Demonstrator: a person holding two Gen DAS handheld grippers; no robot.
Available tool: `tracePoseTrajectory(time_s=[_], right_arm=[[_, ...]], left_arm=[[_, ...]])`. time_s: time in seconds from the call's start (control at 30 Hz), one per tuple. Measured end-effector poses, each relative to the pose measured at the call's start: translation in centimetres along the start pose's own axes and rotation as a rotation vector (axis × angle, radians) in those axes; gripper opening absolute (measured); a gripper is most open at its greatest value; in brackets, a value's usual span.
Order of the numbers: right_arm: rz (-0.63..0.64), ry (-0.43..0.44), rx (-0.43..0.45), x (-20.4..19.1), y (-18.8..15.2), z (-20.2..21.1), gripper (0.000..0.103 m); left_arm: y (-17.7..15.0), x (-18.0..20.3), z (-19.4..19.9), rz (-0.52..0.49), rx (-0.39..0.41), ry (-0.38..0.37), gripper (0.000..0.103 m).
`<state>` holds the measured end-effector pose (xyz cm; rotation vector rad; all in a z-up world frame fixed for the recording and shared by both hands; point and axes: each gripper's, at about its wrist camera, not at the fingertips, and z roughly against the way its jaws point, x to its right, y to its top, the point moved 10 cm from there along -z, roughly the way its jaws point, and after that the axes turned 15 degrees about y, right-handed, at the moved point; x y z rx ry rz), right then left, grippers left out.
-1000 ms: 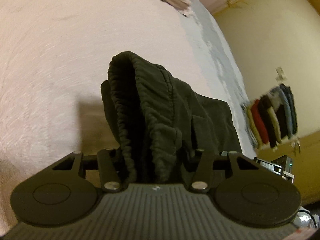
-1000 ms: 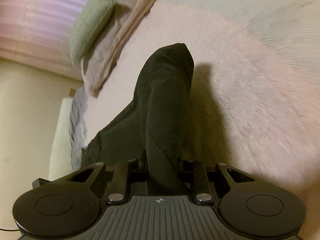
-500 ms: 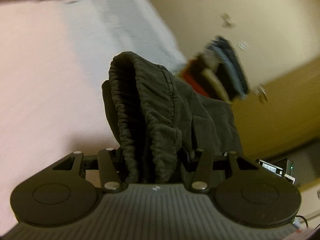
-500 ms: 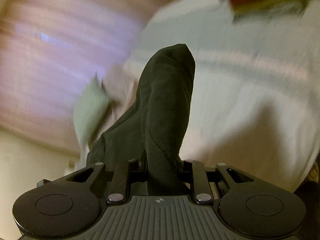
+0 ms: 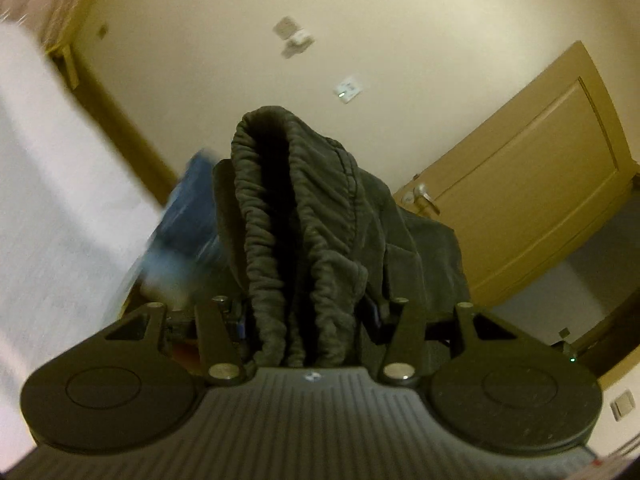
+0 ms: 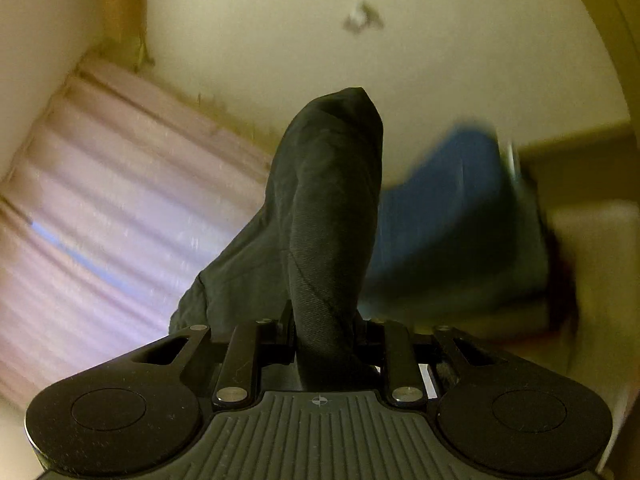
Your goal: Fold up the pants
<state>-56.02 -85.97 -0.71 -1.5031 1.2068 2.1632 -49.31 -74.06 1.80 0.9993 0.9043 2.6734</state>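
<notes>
Dark pants are held up off the bed by both grippers. In the left wrist view my left gripper [image 5: 308,320] is shut on the gathered elastic waistband of the pants [image 5: 296,216], which bulges up between the fingers and hides their tips. In the right wrist view my right gripper [image 6: 326,332] is shut on a smooth dark fold of the pants [image 6: 332,216], with more cloth trailing down to the left. Both cameras point upward at the wall.
A cream wall with switch plates [image 5: 350,89] fills the background. A wooden door [image 5: 532,184] stands at right. The pale bedspread [image 5: 48,208] blurs past at left. Blurred blue clothing [image 5: 188,216] [image 6: 460,216] hangs behind the pants. Pink curtains [image 6: 100,216] show at left.
Both grippers have swung upward, keeping hold of the pants: the views went from the pink bedspread to the wall, door and curtains. The grip on the cloth looks unchanged.
</notes>
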Motion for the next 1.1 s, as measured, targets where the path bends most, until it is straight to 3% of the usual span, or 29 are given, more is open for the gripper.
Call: tracePoseTrajectory(time_s=[0.1, 0.23, 0.4, 0.63, 0.73, 0.83, 0.97, 1.1], right_arm=[[-0.029, -0.005, 0.048, 1.7, 5.6, -1.4, 0.02], [-0.082, -0.027, 0.069, 4.9, 8.8, -3.0, 0.02], [-0.153, -0.061, 0.045, 8.4, 9.5, -6.0, 0.02], [-0.241, -0.082, 0.02, 12.5, 8.6, -6.7, 0.02], [-0.256, -0.13, -0.008, 15.4, 7.2, -7.6, 0.02], [-0.219, -0.213, -0.026, 18.7, 5.6, -8.0, 0.025], [-0.049, -0.252, -0.028, 17.9, 5.2, -8.5, 0.028], [0.103, -0.326, -0.051, 16.6, 5.1, -8.2, 0.038]], left_arm=[[4.6, 3.5, -4.3, -0.038, -0.001, -0.015, 0.045], [7.8, 5.8, -9.8, -0.083, -0.045, 0.009, 0.045], [9.1, 4.2, -14.7, -0.071, -0.099, 0.057, 0.045], [9.1, 0.3, -17.4, -0.039, -0.162, 0.076, 0.045], [8.6, -1.6, -19.4, -0.026, -0.209, 0.085, 0.045], [6.8, -5.2, -22.3, -0.015, -0.251, 0.095, 0.05], [5.6, -7.8, -23.4, 0.106, -0.21, 0.011, 0.054], [6.4, -7.6, -22.4, 0.033, -0.184, 0.042, 0.052]])
